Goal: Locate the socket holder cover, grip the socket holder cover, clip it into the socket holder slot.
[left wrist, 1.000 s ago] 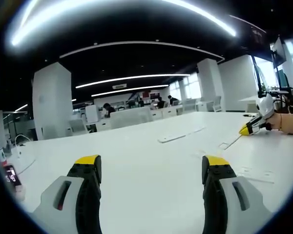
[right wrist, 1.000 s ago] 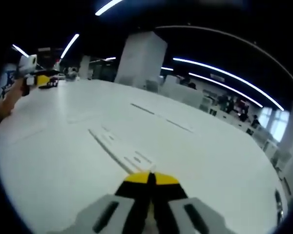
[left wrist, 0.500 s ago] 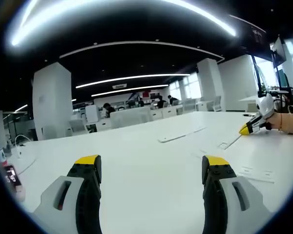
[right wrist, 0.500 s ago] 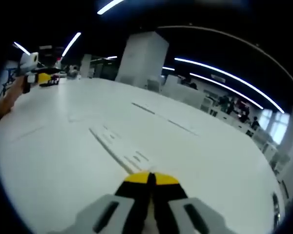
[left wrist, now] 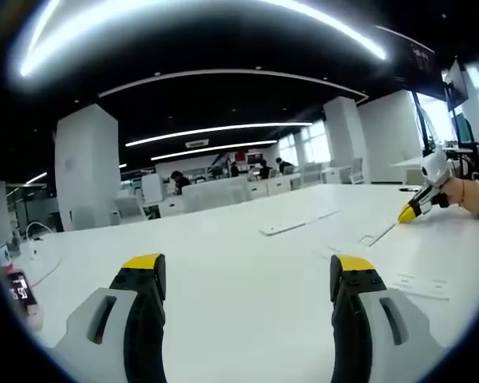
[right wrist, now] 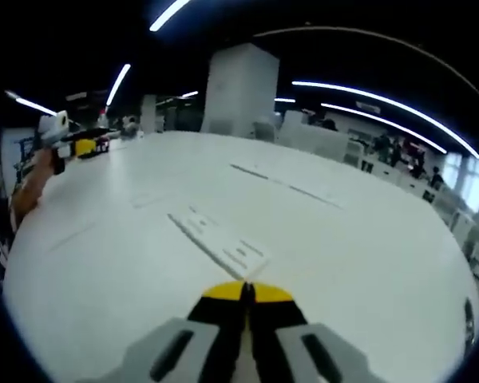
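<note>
While the left tongs stand wide apart over bare white tabletop, the right tongs are pressed together with nothing visible between them. Just ahead of the right tongs, toward 12 o'clock and leaning to 11, lies a flat white strip, probably the socket holder cover, its long axis running away toward 11 o'clock. In the left gripper view more flat white strips lie well off toward 1 o'clock. The right tongs look much the nearer, and would need to open before closing across the strip's width.
</note>
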